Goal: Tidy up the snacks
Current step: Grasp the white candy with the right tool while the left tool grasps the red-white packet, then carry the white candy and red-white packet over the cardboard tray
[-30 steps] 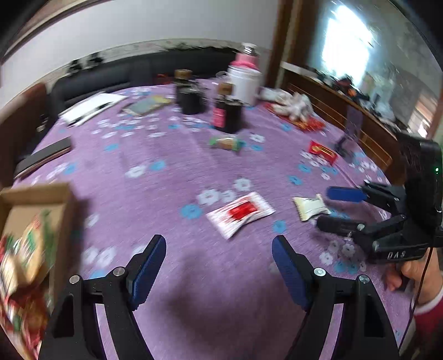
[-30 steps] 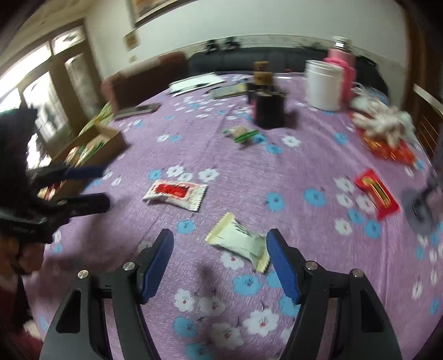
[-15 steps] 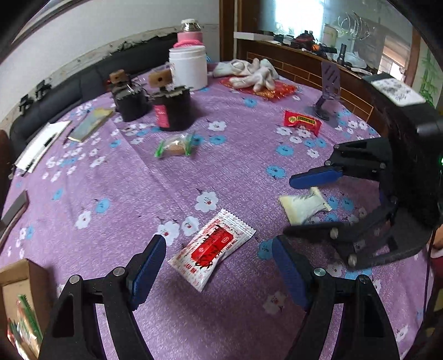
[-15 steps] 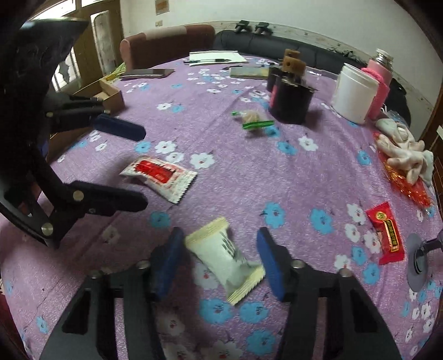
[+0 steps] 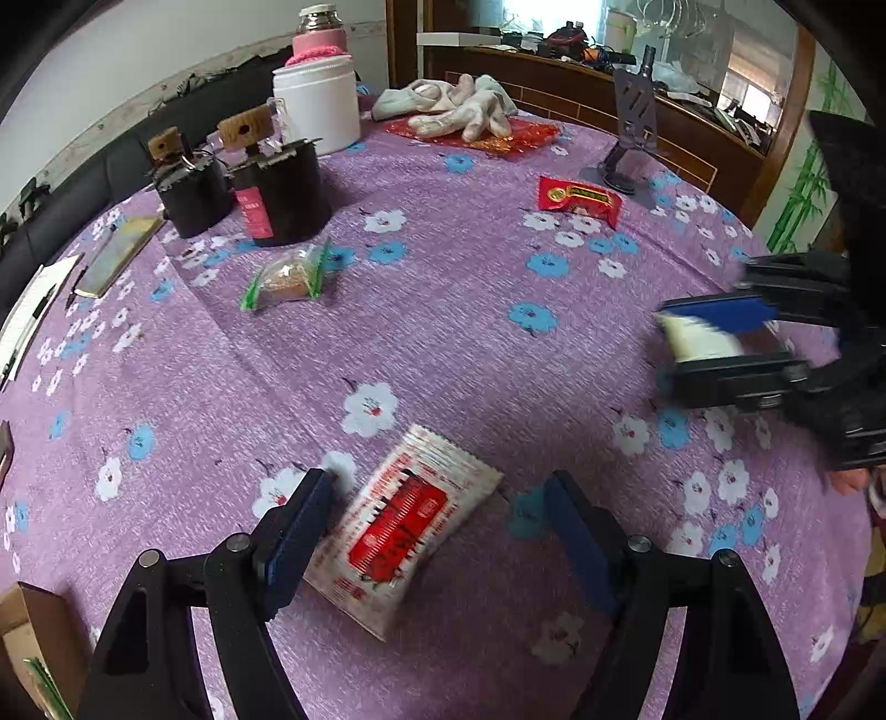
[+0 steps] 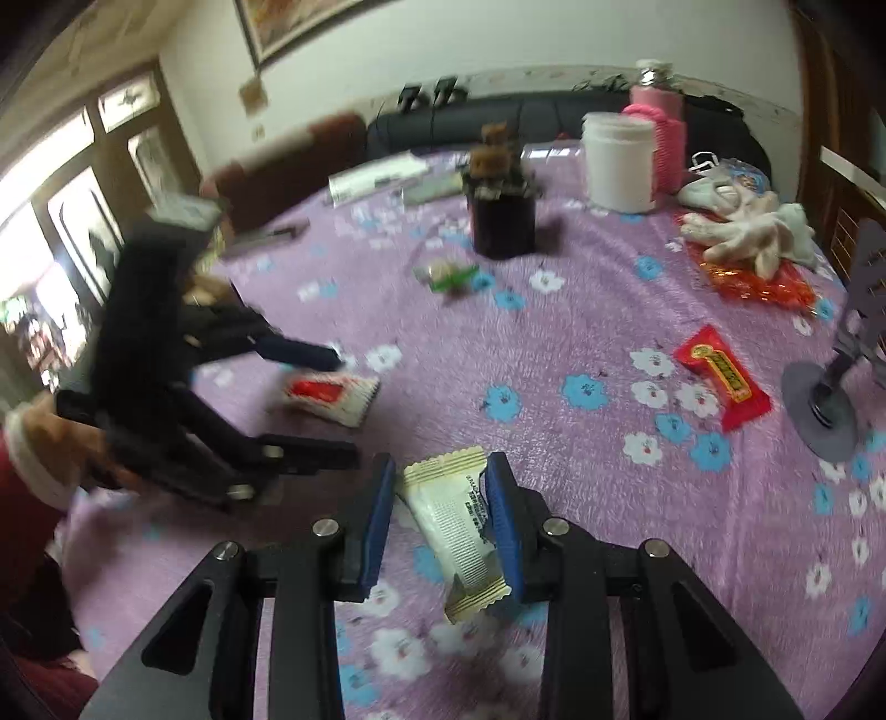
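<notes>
R fingers: my right gripper [image 6: 443, 515] is closing on the cream snack pack [image 6: 454, 515]; pads at both its long edges, pack lying between them on the purple tablecloth [image 6: 554, 343].
L fingers: my left gripper [image 5: 437, 531] stands wide apart, nothing held; the red-and-white snack pack [image 5: 404, 531] lies flat between the pads, left pad just beside its edge, right pad clear of it.
Where snacks go: prob. the cardboard box [image 5: 33, 637] at my far left, partly out of view.
Risk R: pack is slick and puffy, gripped near one end; could squirt out or pivot as I lift.
Risk L: pack sits skewed to my fingers; closing now may catch a corner only & drag the cloth.
Risk both: the two grippers are near each other; could knock together if I swing the R one toward the box.
Other snacks: red pack [image 5: 578, 199] far right, green-ended candy [image 5: 285, 279] mid table, both well apart from me.
Around: two dark jars [image 5: 282, 194], white tub [image 5: 315, 105], pink flask [image 5: 318, 39], gloves [image 5: 459, 108], phone stand [image 5: 631, 144].
In the way: nothing between me & either pack.
</notes>
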`<state>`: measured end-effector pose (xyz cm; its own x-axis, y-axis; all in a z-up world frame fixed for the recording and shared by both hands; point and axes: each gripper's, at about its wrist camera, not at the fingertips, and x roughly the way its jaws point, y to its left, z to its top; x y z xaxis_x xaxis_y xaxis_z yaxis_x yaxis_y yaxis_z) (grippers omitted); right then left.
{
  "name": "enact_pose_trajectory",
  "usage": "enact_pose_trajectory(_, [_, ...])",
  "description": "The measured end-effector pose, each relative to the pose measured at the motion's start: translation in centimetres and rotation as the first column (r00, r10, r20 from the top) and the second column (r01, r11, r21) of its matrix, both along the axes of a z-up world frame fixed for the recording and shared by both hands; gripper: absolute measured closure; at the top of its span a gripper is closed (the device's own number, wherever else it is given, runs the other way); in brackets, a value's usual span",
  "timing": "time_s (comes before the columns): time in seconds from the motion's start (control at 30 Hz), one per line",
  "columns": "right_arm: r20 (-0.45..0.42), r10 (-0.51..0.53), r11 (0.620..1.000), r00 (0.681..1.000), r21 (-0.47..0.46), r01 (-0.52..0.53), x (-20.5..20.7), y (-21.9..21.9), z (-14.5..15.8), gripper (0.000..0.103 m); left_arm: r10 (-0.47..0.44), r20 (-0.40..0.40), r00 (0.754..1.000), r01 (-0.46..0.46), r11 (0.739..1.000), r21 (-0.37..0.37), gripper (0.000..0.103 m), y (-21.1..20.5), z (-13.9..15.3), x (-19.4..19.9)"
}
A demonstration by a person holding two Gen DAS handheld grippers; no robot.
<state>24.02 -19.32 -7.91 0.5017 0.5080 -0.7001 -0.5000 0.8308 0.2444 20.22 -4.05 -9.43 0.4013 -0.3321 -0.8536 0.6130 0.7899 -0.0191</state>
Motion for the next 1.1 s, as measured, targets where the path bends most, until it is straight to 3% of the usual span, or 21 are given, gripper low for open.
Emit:
enact_pose_trajectory(0.07, [0.012,-0.019,0.998,1.0,0.053,0.018,-0.9,-0.9,1.0,0.071,-0.004,0.003,1.0,0.004,1.0,-0.007,0.032,0.0,0.1,-0.3])
enact_pose_trajectory(0.13, [0.013,-0.032,0.995,0.999,0.092,0.031,-1.4,-1.4,1.6,0.071,-0.006,0.001,1.0,0.006,1.0,-0.016,0.05,0.1,0.3,-0.7])
enact_pose_trajectory(0.27, [0.021,-0.061,0.988,0.998,0.14,0.058,-2.3,-1.8,2.4,0.071,0.042,-0.009,0.999,-0.043,0.999,-0.033,0.062,0.9,0.5,-1.2])
enact_pose_trajectory(0.33, [0.02,-0.069,0.984,0.997,0.164,0.065,-2.7,-1.9,2.7,0.071,0.073,-0.007,0.997,-0.073,0.997,-0.032,0.079,1.2,0.7,-1.5])
enact_pose_trajectory(0.37, [0.023,-0.076,0.982,0.997,0.175,0.071,-3.1,-1.8,2.9,0.071,0.088,-0.016,0.996,-0.089,0.995,-0.043,0.081,1.5,0.8,-1.7])
enact_pose_trajectory(0.43, [0.026,-0.082,0.979,0.996,0.188,0.075,-3.6,-1.8,3.0,0.071,0.119,-0.026,0.993,-0.12,0.99,-0.071,0.103,2.2,1.1,-2.3])
enact_pose_trajectory(0.7, [0.031,-0.072,0.978,0.997,0.201,0.064,-5.1,-0.7,3.2,0.071,0.228,-0.019,0.973,-0.229,0.965,-0.125,0.103,4.7,1.4,-5.3])
enact_pose_trajectory(0.8, [0.032,-0.06,0.979,0.998,0.198,0.053,-5.5,-0.1,3.3,0.071,0.207,-0.05,0.977,-0.211,0.972,-0.101,0.102,4.4,1.3,-5.5])
enact_pose_trajectory(0.87, [0.032,-0.053,0.978,0.998,0.204,0.045,-5.8,0.2,3.3,0.071,0.194,-0.038,0.98,-0.197,0.978,-0.067,0.096,3.9,1.3,-5.7])
enact_pose_trajectory(0.9, [0.032,-0.051,0.978,0.998,0.204,0.044,-5.8,0.3,3.3,0.07,0.178,-0.025,0.984,-0.179,0.983,-0.049,0.08,3.4,1.3,-5.9])
enact_pose_trajectory(0.93, [0.033,-0.048,0.978,0.998,0.203,0.04,-6.0,0.5,3.3,0.071,0.16,-0.016,0.987,-0.161,0.986,-0.037,0.056,3.0,1.3,-6.0])
enact_pose_trajectory(1.0, [0.034,-0.044,0.979,0.998,0.199,0.036,-6.3,0.7,3.4,0.071,0.096,0.011,0.995,-0.096,0.995,-0.012,0.026,2.0,1.5,-6.7])
enact_pose_trajectory(1.03, [0.035,-0.044,0.979,0.998,0.199,0.036,-6.5,0.7,3.4,0.071,0.07,0.024,0.997,-0.07,0.998,0.0,0.021,1.6,1.6,-7.0])
enact_pose_trajectory(1.1, [0.035,-0.049,0.979,0.998,0.198,0.041,-6.7,0.4,3.5,0.071,0.034,0.051,0.998,-0.036,0.999,0.037,0.02,1.0,1.8,-7.4])
